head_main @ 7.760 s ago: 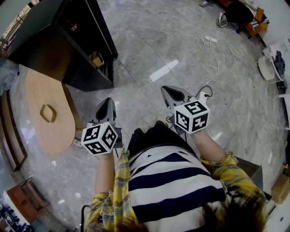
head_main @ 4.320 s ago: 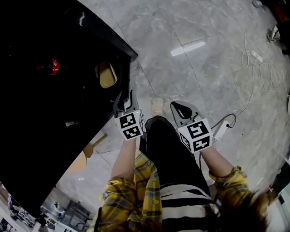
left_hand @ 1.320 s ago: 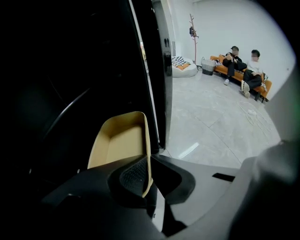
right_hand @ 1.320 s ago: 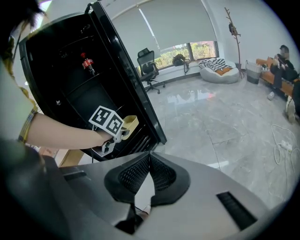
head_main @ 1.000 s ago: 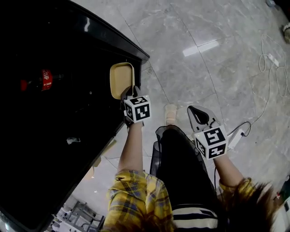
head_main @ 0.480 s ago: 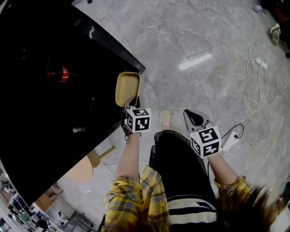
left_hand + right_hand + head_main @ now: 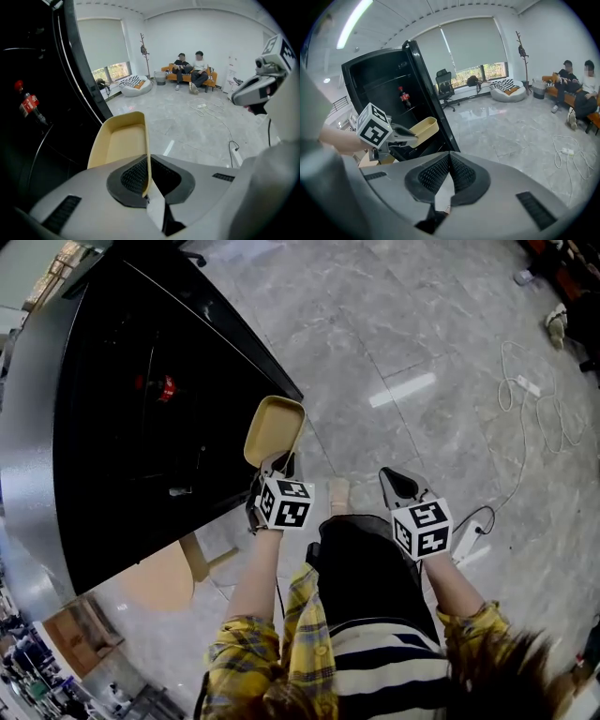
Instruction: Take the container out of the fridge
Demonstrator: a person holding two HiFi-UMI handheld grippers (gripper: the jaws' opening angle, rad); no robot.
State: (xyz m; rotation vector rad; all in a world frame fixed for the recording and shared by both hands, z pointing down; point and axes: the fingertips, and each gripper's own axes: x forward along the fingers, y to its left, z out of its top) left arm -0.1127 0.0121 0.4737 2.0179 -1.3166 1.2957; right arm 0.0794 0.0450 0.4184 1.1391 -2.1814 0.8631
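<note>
A shallow cream-yellow container [image 7: 273, 430] hangs in the air just outside the open black fridge [image 7: 131, 418]. My left gripper [image 7: 281, 465] is shut on its near rim. In the left gripper view the container's [image 7: 123, 145] thin wall runs down between the two dark pads [image 7: 133, 176]. My right gripper [image 7: 397, 486] is held over the floor to the right, shut with nothing in it. The right gripper view shows its pads [image 7: 459, 173] pressed together and, farther off, the left gripper [image 7: 405, 135] holding the container [image 7: 423, 129].
A red-labelled bottle [image 7: 164, 387] stands on a fridge shelf [image 7: 29, 104]. A wooden table [image 7: 164, 582] sits beside the fridge. Cables and a power strip [image 7: 520, 385] lie on the grey marble floor. Two people sit on an orange sofa [image 7: 190, 75] far off.
The container has come out of the fridge's dark opening in my left gripper and now hangs over the floor. The right gripper has barely moved.
</note>
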